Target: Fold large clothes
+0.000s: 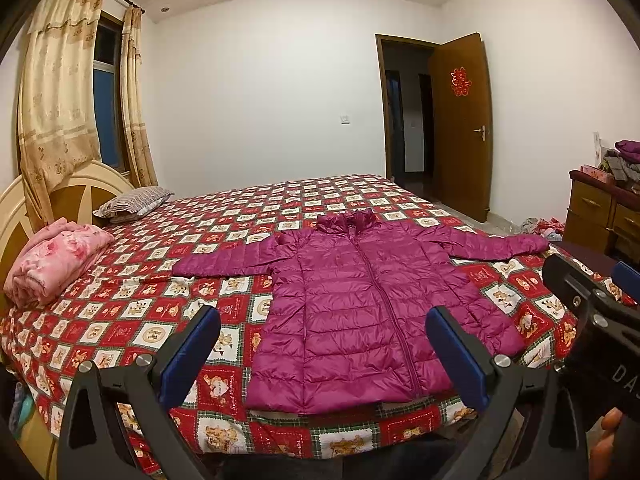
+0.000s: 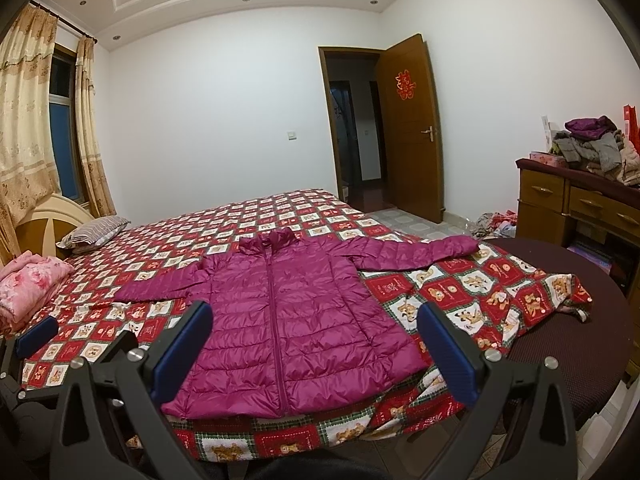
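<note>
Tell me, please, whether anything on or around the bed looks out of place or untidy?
The jacket lies flat and zipped. The bedspread has slipped at the right corner, baring the dark mattress. Clothes are heaped on the dresser and strewn on the floor beside it.

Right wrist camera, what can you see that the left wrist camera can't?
Only the right wrist view shows the bedspread's loose corner hanging over a dark round mattress edge, and the left gripper's blue pad at its side. Only the left wrist view shows the right gripper's body and some fingertips of the person. Both show the purple jacket spread flat and zipped on the checked bedspread, the pink bundle, the striped pillow and the open door. Both grippers are open and hold nothing.
</note>
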